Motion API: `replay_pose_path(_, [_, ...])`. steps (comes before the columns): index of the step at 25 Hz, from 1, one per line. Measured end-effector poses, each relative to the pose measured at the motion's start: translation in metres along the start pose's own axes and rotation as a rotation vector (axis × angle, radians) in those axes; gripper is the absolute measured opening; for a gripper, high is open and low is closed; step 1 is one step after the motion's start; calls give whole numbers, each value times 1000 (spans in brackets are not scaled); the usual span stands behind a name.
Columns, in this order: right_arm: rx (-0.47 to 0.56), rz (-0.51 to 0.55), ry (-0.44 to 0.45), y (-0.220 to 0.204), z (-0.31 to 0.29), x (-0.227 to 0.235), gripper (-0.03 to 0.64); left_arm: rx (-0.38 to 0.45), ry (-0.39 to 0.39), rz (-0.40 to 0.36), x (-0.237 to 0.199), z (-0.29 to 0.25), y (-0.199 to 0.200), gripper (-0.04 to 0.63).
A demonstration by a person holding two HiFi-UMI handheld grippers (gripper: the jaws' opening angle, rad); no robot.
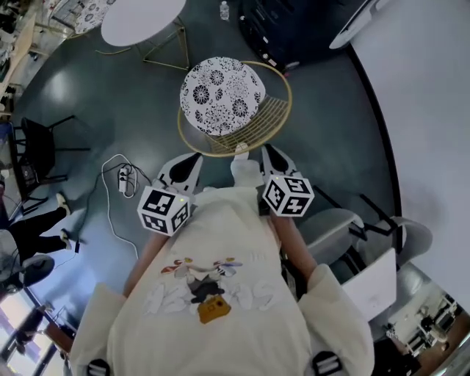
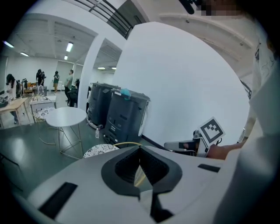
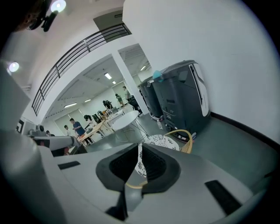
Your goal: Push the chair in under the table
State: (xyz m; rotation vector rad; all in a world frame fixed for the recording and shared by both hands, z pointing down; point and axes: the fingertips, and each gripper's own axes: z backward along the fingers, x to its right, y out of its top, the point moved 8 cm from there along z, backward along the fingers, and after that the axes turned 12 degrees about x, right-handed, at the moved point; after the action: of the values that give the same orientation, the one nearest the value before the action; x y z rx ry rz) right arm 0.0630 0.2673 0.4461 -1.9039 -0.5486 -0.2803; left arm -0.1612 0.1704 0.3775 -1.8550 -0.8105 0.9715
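1. Left gripper (image 1: pixel 192 158) and right gripper (image 1: pixel 269 152): both sets of jaws are pressed together with nothing pinched, likely kept closed to act as blunt pushers.
2. Chair (image 1: pixel 262 123), with gold wire back and patterned cushion (image 1: pixel 221 95), sits just ahead of both jaw tips, its back rim facing them. Contact can't be confirmed.
3. The jaws sit one on each side of the back's middle, probably so the push runs straight.
4. The round white tabletop (image 1: pixel 138 20) is beyond the chair, ahead-left of the jaws and well apart. The chair is not yet under it.
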Motion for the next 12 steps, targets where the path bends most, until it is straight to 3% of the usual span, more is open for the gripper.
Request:
replay_pose_path(5, [-53, -14, 7, 32, -62, 38, 12, -20, 38, 20, -14, -76, 27, 9])
replay_pose_path(12, [-211, -92, -92, 15, -102, 75, 83, -87, 9, -24, -30, -116, 40, 9])
